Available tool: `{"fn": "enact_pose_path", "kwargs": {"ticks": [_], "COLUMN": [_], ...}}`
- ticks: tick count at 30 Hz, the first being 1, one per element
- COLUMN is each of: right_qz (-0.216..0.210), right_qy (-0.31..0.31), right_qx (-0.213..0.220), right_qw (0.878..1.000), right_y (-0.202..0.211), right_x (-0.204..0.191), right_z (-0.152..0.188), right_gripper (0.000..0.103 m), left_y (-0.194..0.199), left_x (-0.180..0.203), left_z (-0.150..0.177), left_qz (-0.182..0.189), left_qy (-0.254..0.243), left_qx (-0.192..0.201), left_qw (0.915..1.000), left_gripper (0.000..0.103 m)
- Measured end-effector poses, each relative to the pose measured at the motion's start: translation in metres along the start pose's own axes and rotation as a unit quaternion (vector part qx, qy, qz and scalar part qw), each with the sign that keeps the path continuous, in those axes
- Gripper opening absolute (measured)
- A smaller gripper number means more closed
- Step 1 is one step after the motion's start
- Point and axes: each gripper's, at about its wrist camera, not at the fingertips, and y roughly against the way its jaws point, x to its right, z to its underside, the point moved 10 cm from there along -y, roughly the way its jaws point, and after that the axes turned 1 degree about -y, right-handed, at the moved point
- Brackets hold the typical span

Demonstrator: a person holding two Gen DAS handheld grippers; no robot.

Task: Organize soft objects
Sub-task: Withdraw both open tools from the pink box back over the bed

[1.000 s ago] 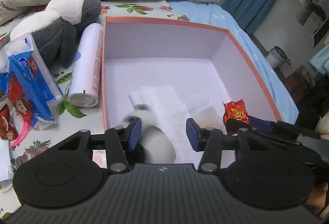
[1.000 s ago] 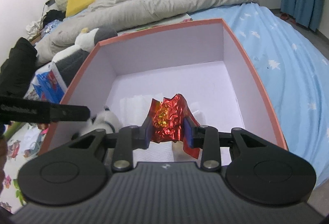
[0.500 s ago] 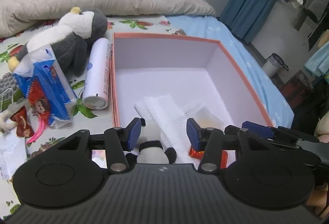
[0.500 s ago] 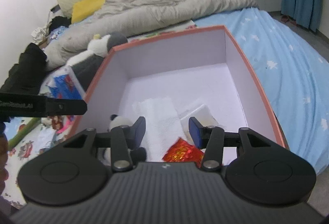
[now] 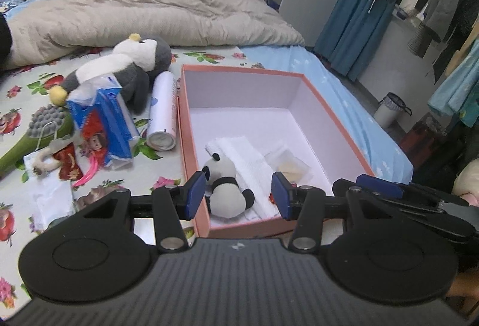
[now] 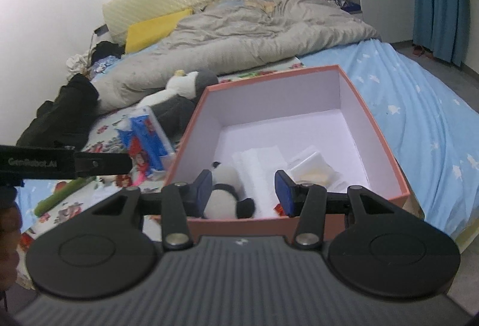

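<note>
An open pink box [image 5: 344, 128] [image 6: 191, 128] stands on the bed. Inside lie a small panda plush [image 5: 224, 188] [image 6: 223, 194], a white folded cloth [image 5: 248, 158] [image 6: 257, 164], a clear packet [image 5: 292, 165] [image 6: 311, 170] and a red foil wrapper, of which only a sliver [image 5: 271, 197] [image 6: 279, 208] shows. My left gripper [image 5: 238, 195] is open and empty above the box's near edge. My right gripper [image 6: 244, 192] is open and empty over the same near edge. A large penguin plush [image 5: 119, 68] [image 6: 176, 95] lies left of the box.
Left of the box lie a white spray can [image 5: 163, 110], a blue tissue pack [image 5: 101, 122] [image 6: 146, 140], a green brush [image 5: 36, 131] and small wrappers [image 5: 69, 164]. A grey duvet [image 5: 134, 14] covers the far bed. A bin [image 5: 390, 108] stands on the floor at right.
Both grippers have pulled back and up from the box. The right gripper opened and let the red foil wrapper go into the box. The panda plush now lies free in the box.
</note>
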Motion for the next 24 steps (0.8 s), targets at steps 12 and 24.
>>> {"fn": "enact_pose_path", "kwargs": {"ticks": [12, 24], "right_qz": [-0.023, -0.059], "right_qy": [0.028, 0.069], "right_qx": [0.012, -0.004], "right_qw": [0.999, 0.996], "right_y": [0.042, 0.059], "right_x": [-0.053, -0.109], "right_z": [0.030, 0.071], "right_gripper": [0.049, 0.049], "left_y": [0.077, 0.125], "left_x": [-0.024, -0.057], "left_z": [0.046, 0.095], "left_qz": [-0.010, -0.031], "left_qy": [0.024, 0.049], "left_qx": [0.036, 0.048], "left_qw": [0.9990, 0.9972], "left_gripper": [0.055, 0.055]}}
